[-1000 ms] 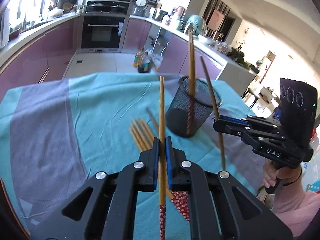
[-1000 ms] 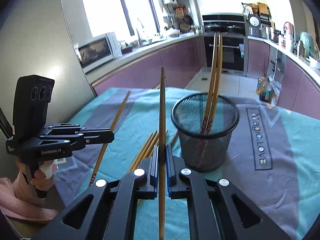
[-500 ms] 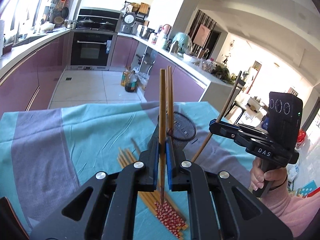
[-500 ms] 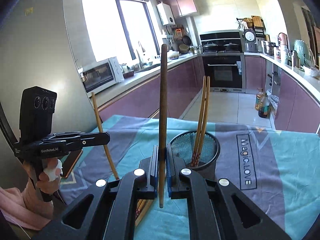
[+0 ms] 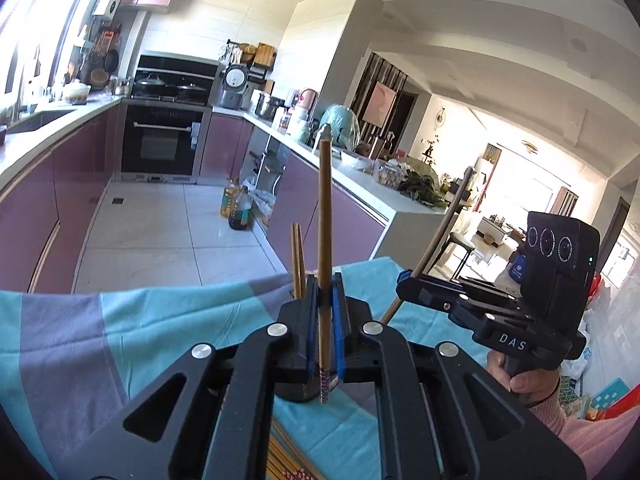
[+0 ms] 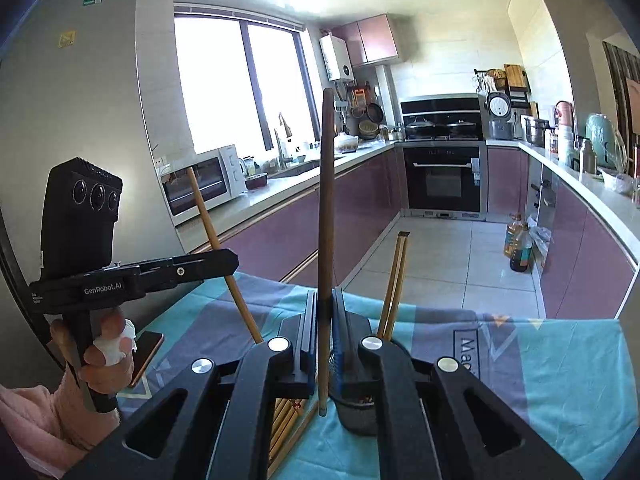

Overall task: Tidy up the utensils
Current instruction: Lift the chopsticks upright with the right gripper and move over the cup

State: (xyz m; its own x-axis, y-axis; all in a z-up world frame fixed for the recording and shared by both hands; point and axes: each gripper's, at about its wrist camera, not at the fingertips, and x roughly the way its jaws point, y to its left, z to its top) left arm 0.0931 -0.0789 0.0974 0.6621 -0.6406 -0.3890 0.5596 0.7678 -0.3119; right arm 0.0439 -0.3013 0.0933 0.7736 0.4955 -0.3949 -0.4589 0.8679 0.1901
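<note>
My left gripper (image 5: 324,316) is shut on a wooden chopstick (image 5: 324,220) held upright, red-patterned end down; it also shows in the right wrist view (image 6: 216,240). My right gripper (image 6: 324,328) is shut on a darker chopstick (image 6: 326,200), also upright; from the left wrist view it appears tilted (image 5: 444,224). The black mesh cup (image 6: 356,412) sits just behind the jaws, mostly hidden, with two chopsticks (image 6: 394,280) standing in it. Several loose chopsticks (image 6: 286,420) lie on the cloth below.
The table has a teal and grey cloth (image 6: 560,380). A phone (image 6: 146,350) lies at its left edge. Kitchen counters (image 6: 280,196), an oven (image 6: 442,176) and oil bottles (image 6: 518,248) on the floor lie beyond.
Both grippers have risen and tipped upward with their chopsticks, so the cup and the loose chopsticks have dropped low in view behind the jaws.
</note>
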